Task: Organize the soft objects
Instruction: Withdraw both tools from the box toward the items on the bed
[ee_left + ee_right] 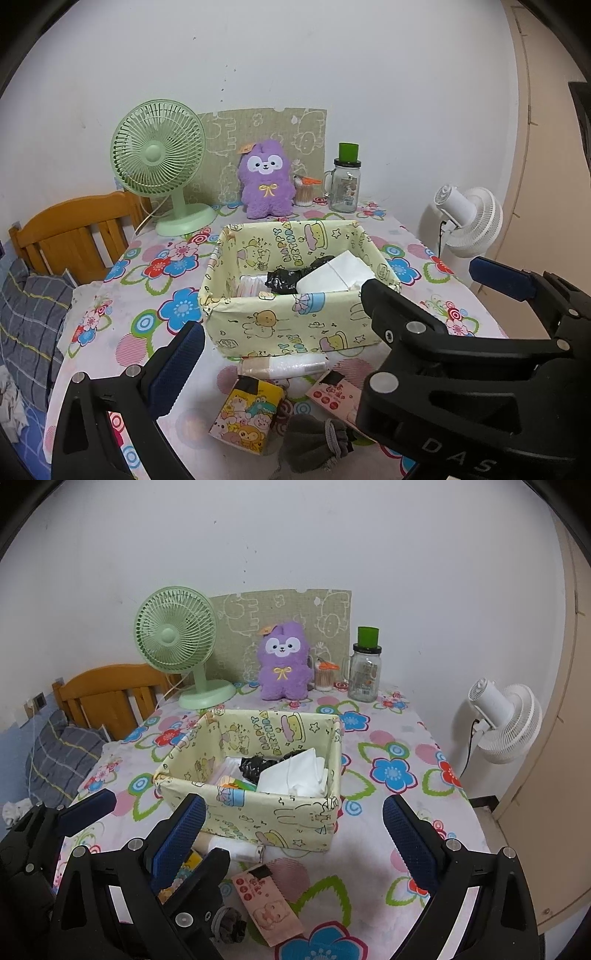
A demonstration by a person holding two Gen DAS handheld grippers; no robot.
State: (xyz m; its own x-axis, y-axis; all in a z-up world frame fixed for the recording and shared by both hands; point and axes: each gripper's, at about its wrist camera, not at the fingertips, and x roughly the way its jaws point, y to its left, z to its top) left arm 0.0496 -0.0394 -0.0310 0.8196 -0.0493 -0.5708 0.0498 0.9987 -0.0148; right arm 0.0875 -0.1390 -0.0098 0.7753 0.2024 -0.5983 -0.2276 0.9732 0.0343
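Fingers of the right gripper are being held wide apart with nothing between them, above the near end of the table. The left gripper is likewise being held open and empty; its second finger is being hidden by the right gripper's body, which is crossing in front. Just below the left gripper, a tissue pack, a grey pouch, a pink packet and a wrapped roll are lying in front of the box. White cloth and a black bag are sitting inside it. A purple plush is standing beyond, between a green fan and a jar.
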